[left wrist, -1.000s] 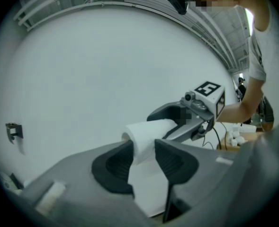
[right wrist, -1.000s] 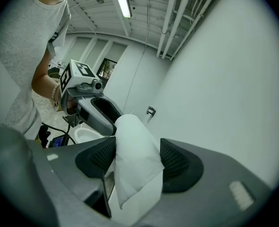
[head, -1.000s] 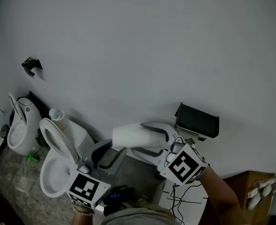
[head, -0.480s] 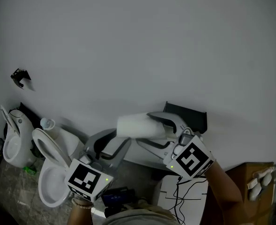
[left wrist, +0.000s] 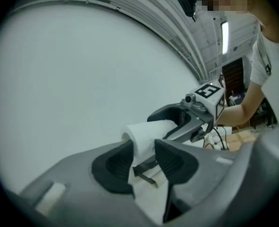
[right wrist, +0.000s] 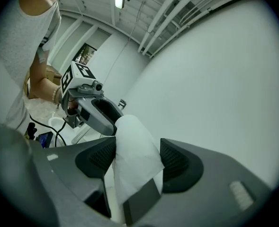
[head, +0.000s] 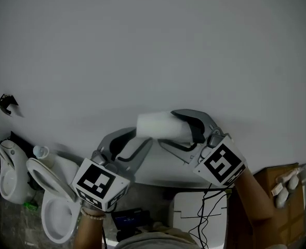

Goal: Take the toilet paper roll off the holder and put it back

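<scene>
In the head view the toilet paper roll [head: 158,127] is off its holder and hangs in the air against the bare wall [head: 142,45], just below the middle of the frame. The right gripper [head: 168,127] is clamped across the roll's right half. The left gripper [head: 144,135] points up from the lower left, its jaw tips at the roll's left end. The right forearm [head: 254,198] climbs in from the lower right corner and the left wrist [head: 93,217] comes up from the bottom edge, so the two tools meet in a shallow V. A toilet [head: 54,211] sits at the lower left; no holder shows. In the left gripper view the jaws stand wide apart, with the roll's near end framed between the tips. The pads lie close beside it but do not visibly squeeze it. In the right gripper view both pads press on the roll, which fills the gap at centre. By my reading the removal is done and the return is due. That calls for finding the holder and lining the roll's core up with it.
</scene>
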Demonstrator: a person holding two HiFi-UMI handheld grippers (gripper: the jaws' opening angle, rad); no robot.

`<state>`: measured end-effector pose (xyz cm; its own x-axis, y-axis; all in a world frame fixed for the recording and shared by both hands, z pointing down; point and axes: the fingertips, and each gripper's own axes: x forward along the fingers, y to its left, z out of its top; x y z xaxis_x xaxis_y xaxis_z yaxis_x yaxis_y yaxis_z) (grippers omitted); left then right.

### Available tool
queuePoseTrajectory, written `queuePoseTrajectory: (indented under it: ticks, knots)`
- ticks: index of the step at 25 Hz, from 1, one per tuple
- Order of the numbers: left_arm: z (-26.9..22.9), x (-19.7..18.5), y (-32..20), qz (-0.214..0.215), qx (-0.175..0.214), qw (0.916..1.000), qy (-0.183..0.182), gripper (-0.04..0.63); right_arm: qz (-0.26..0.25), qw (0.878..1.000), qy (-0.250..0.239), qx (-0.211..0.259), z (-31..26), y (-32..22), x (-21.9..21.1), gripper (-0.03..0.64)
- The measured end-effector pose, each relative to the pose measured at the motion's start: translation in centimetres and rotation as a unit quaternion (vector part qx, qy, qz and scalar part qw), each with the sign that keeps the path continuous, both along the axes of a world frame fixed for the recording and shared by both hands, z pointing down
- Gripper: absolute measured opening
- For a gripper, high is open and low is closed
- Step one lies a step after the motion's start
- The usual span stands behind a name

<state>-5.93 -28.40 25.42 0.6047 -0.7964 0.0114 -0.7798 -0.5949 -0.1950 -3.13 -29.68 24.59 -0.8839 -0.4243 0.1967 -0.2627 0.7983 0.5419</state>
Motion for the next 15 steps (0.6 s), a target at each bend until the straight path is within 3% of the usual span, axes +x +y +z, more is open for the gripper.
queuePoseTrajectory:
  ticks: [8, 15]
  knots:
    - [-0.1, 4.0, -3.0, 0.049, -0.004, 0.9988, -0.005, 0.137, 0.056, 0.998, 0.023, 0.003, 0.1, -2.8, 4.2, 0.296]
    - [2.1, 6.4, -5.5, 0.07, -0.031, 0.997, -0.011, 0.138, 0.087, 0.995, 0.05, -0.006, 2.3, -5.3, 6.7, 0.296]
